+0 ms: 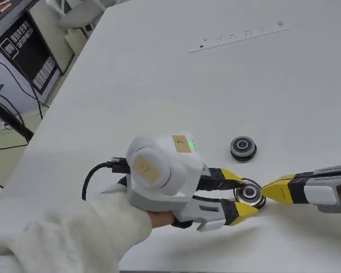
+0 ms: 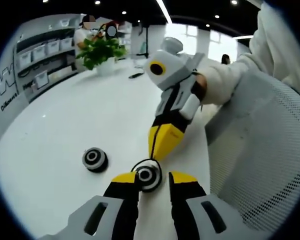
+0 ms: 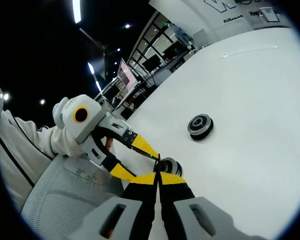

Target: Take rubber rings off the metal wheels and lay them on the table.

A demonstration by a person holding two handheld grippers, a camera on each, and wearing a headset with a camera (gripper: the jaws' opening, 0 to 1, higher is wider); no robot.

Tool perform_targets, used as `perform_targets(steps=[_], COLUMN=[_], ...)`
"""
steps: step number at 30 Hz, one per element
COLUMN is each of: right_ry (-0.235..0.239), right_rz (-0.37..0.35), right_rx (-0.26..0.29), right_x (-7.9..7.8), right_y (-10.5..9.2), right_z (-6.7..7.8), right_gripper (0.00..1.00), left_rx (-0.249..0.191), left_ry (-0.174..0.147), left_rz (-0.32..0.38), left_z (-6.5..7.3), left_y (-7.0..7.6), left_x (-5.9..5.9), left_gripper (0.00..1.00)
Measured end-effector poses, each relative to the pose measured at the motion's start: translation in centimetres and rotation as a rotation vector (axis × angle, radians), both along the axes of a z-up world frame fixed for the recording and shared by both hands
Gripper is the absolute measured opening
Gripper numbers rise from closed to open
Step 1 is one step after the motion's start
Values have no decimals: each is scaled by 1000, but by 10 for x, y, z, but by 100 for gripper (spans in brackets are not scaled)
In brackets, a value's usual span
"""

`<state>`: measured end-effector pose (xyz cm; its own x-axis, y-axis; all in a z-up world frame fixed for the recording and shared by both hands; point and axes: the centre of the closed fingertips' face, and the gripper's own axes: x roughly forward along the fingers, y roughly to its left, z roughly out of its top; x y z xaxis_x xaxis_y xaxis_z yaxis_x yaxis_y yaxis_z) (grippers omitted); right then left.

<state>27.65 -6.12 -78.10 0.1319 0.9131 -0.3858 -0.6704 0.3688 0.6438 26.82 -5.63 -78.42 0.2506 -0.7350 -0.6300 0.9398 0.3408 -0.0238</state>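
A metal wheel (image 1: 250,193) sits between the yellow jaws of my left gripper (image 1: 244,193), which is shut on it just above the white table (image 1: 159,85). My right gripper (image 1: 269,191) comes in from the right, its tips closed on the thin black rubber ring (image 2: 139,163) at the wheel's rim. In the left gripper view the wheel (image 2: 147,175) is held by my left gripper (image 2: 152,178), and the right gripper (image 2: 158,154) pinches the ring from above. A second wheel (image 1: 242,147) with its ring on lies a little farther away on the table.
A white power strip (image 1: 238,35) lies at the far side of the table. The table's left edge drops to a floor with cables and a dark cabinet (image 1: 23,48). A mesh chair (image 2: 260,165) stands close behind the work, and a potted plant (image 2: 102,50) stands at the table's far end.
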Motion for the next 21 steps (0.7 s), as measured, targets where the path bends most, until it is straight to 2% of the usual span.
perform_targets(steps=[4,9,12,16,21], right_ry=[-17,-19,-29,-51,-56], right_rz=[-6,-52,-66,-97,-135], right_rx=[-12,4,1,7,26], right_x=[-3,-3,-6,-7,-5], right_y=[-6,-13,-16,-22,-29], right_z=[8,18,25,39,57], right_gripper=[0,0,0,0,0], left_rx=[11,1,-9,-22,0], left_ry=[-10,-39,-46,-41,-57], left_rz=[-29,-40,-48,-52,-64], left_z=[4,17,27,37,43], left_y=[-1,-1,0,6,19], left_x=[-4,-5,-6,-12,-17], left_gripper=[24,38,41,47,54])
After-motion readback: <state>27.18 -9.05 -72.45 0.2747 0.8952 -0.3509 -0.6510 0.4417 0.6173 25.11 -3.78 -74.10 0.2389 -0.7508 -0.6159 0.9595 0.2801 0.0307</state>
